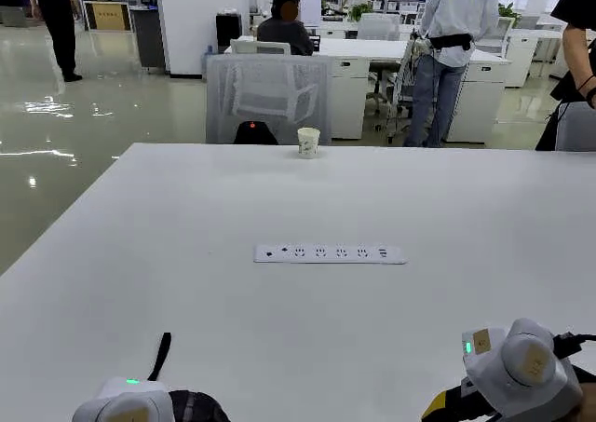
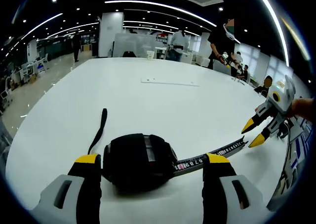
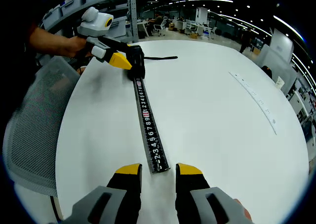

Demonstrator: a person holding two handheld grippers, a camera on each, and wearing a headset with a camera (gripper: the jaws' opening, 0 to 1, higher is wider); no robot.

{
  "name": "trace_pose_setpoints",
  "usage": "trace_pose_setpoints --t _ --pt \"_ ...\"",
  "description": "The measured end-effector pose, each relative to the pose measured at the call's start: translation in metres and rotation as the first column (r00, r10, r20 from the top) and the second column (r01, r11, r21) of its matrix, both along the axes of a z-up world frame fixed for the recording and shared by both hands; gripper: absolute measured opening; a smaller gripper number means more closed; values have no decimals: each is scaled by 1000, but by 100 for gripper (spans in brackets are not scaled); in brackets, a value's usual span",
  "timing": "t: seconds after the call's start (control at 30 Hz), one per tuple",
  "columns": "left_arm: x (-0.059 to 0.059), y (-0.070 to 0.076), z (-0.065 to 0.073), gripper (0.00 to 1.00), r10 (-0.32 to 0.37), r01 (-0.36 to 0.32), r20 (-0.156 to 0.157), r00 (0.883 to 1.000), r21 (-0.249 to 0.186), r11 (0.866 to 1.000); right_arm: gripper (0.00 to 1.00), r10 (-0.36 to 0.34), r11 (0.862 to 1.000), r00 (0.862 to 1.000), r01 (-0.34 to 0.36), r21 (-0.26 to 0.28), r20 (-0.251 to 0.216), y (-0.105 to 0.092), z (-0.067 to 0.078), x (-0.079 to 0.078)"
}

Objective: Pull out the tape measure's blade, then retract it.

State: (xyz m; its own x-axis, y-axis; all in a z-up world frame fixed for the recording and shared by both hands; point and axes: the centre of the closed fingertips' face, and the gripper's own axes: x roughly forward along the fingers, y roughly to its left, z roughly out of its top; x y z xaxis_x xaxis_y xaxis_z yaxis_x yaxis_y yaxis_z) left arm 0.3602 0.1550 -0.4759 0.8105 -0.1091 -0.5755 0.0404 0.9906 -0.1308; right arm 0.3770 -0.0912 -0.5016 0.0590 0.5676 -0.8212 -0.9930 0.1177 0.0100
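A black strap lies flat on the left of the white counter. It runs away from the tape measure. The left gripper has its fingers one on each side of the black case. One finger looks like it touches the case, but there is a gap on the other side. So I cannot tell if they squeeze it.

The blade is pulled out and lies flat on the counter. It goes right, over to the right gripper. That gripper's fingers are apart. The blade's end sits between them with a little gap on each side, so they do not grip it.

What could go wrong? Nothing pinches the blade's end. If no lock is on, the blade may zip back into the case by itself and whip about. If the case is held loosely, a tug or a fast zip could make it slide or tip over.

The lock and the hook on the blade's end are too small to see. In the head view the near edge cuts off both grippers and most of the case.
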Motion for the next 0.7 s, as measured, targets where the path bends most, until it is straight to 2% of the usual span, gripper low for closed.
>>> trace_pose_setpoints --t 0.23,0.7 --pt "2 6 -3 72 31 -31 -14 999 -11 999 18 29 999 1000 -29 -29 -7 0 -7 2" --pt "5 11 -11 66 59 -60 -46 997 -17 998 13 88 993 996 -89 -72 -19 3 -19 0"
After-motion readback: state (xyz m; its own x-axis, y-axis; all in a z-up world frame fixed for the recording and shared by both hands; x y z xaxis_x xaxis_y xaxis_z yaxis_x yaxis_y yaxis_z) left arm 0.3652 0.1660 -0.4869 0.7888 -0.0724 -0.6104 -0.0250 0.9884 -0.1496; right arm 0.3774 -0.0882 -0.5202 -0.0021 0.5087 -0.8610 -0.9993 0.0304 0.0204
